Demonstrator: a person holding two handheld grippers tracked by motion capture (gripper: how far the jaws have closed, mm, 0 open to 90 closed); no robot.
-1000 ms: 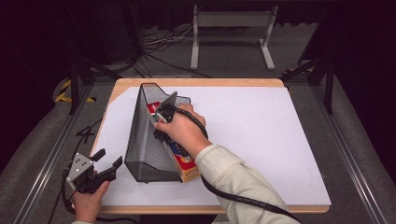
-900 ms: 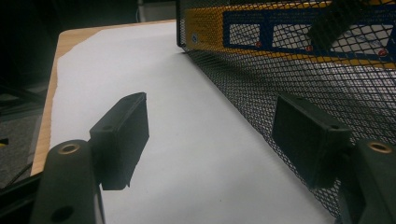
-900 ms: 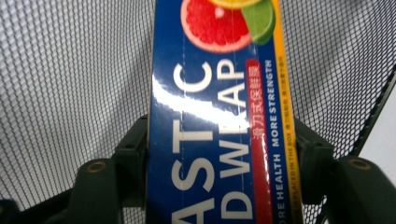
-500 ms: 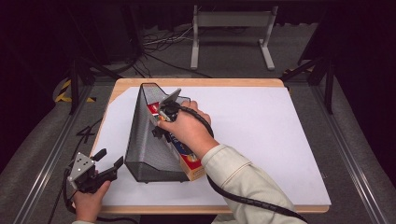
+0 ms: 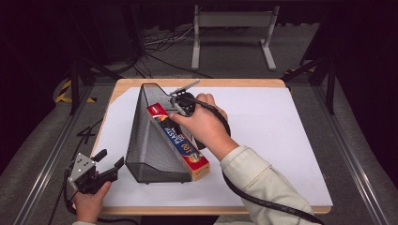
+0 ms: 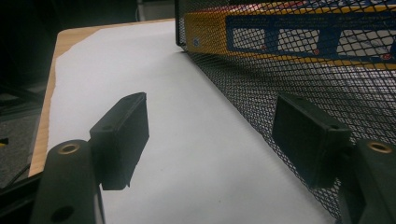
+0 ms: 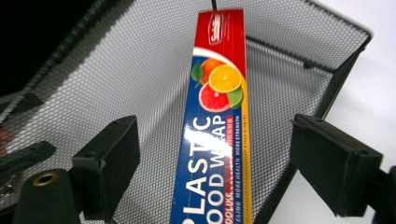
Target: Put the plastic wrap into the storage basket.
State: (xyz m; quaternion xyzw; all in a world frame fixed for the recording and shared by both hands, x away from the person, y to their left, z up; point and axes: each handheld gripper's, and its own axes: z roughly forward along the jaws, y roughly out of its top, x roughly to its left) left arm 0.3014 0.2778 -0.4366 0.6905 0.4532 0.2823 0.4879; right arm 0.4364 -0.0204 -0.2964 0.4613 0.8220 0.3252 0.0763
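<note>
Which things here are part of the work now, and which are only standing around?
Part of the work:
- plastic wrap box, lying in the basket
- black mesh basket
- right gripper, jaws just opened, box between them unpressed

Only around:
- left gripper, open beside the basket
- metal stand behind the table

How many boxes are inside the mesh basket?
1: the plastic wrap box leans along the right wall of the mesh basket. The mesh could hide something lower.
</note>
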